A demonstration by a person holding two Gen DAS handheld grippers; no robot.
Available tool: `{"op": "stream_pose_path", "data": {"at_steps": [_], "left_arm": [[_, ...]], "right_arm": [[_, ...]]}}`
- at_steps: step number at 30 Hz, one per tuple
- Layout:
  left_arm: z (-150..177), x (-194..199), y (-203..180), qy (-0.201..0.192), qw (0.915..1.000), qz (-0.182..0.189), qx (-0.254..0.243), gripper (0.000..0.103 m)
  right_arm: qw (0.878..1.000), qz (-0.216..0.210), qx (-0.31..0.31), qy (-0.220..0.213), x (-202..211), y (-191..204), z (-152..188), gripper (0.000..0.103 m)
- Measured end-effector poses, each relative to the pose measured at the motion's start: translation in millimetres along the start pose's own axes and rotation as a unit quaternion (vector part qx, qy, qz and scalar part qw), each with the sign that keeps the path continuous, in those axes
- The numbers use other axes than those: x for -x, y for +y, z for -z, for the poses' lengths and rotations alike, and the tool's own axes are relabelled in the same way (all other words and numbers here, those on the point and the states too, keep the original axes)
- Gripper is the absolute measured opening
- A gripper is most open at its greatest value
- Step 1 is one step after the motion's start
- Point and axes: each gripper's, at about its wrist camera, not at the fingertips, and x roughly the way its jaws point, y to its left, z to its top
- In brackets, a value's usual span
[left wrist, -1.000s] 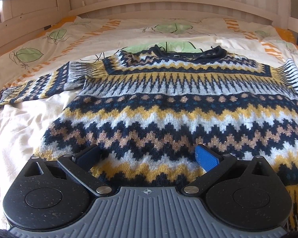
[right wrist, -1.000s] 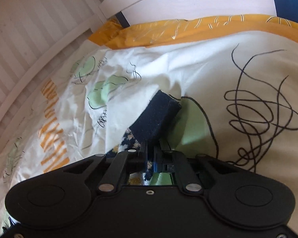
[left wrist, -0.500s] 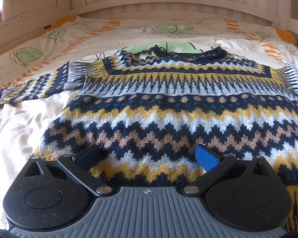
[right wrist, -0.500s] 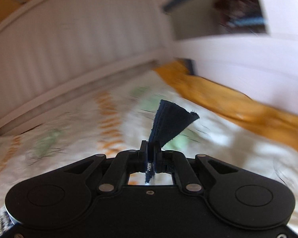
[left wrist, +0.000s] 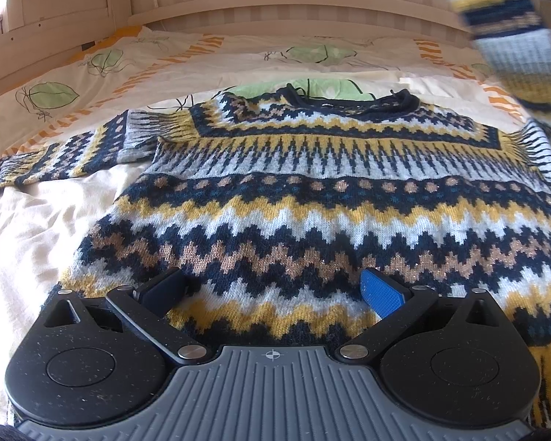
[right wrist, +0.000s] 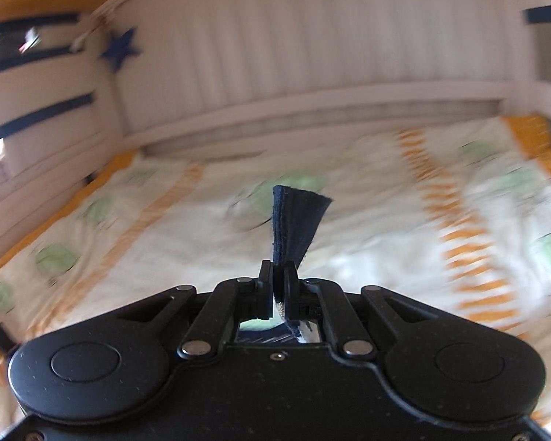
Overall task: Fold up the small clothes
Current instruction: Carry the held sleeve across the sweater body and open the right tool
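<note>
A small knitted sweater (left wrist: 312, 191) with navy, yellow, white and tan zigzag bands lies flat on the bed, neck away from me. My left gripper (left wrist: 272, 290) is open, its fingers resting low over the hem. The left sleeve (left wrist: 66, 154) lies spread out to the side. The right sleeve (left wrist: 510, 36) hangs lifted in the air at the upper right, blurred. My right gripper (right wrist: 279, 283) is shut on the sleeve's navy cuff (right wrist: 294, 220), held up above the bed.
The bed has a cream quilt (left wrist: 36, 228) with green leaf prints and orange stripes. A white slatted headboard (right wrist: 312, 73) and side rails (left wrist: 55, 3) enclose it. A blue star (right wrist: 119, 51) marks the rail.
My right gripper has lifted the cuff off the bed and swung round towards the headboard. The right sleeve now hangs raised in the left wrist view. The left gripper has not moved.
</note>
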Motion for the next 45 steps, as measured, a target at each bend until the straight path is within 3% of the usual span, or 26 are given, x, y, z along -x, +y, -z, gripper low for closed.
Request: {"op": "stream_pose_path", "data": {"at_steps": [6,10,14,19,22,26,29,36,45], "left_arm": [[0.3,0.5,1.9,-0.001,1.0000,0.005,0.007,0.103],[0.6,0.8,3.6,-0.001,0.9999,0.008,0.011,0.103],[0.5,-0.2,5.9,0.000,0.9998,0.012,0.017,0.103],[-0.3,-0.6,7.6,0.000,0.9997,0.016,0.020,0.103],[-1.5,-1.4,11.3,0.002,0.9994,0.023,0.028,0.103],[-4.7,-3.5,17.5,0.009,0.9987,0.037,0.033,0.103],[-8.8,-4.7,20.5,0.023,0.9981,0.048,0.029,0.103],[-21.9,-2.0,27.7,0.060,0.9950,0.080,0.000,0.101],[-72.9,-7.2,68.8,0.048,0.9919,0.099,0.063,0.101]], "right_arm": [[0.995,-0.054,0.034,0.072,-50.9,67.2,49.4,0.011],[0.988,-0.093,0.035,0.116,-74.6,87.6,77.1,0.011],[0.985,-0.119,0.027,0.119,-73.2,85.8,92.5,0.025],[0.991,-0.085,0.025,0.097,-47.5,57.8,106.3,0.029],[0.994,-0.043,0.009,0.098,-33.7,29.6,119.9,0.048],[0.994,0.015,0.003,0.104,-4.4,-6.5,148.6,0.050],[0.994,0.040,0.003,0.106,12.1,-23.2,168.7,0.059],[0.990,0.054,0.051,0.124,23.6,-18.8,183.4,0.072],[0.985,0.016,0.031,0.169,32.0,-20.6,179.9,0.079]]}}
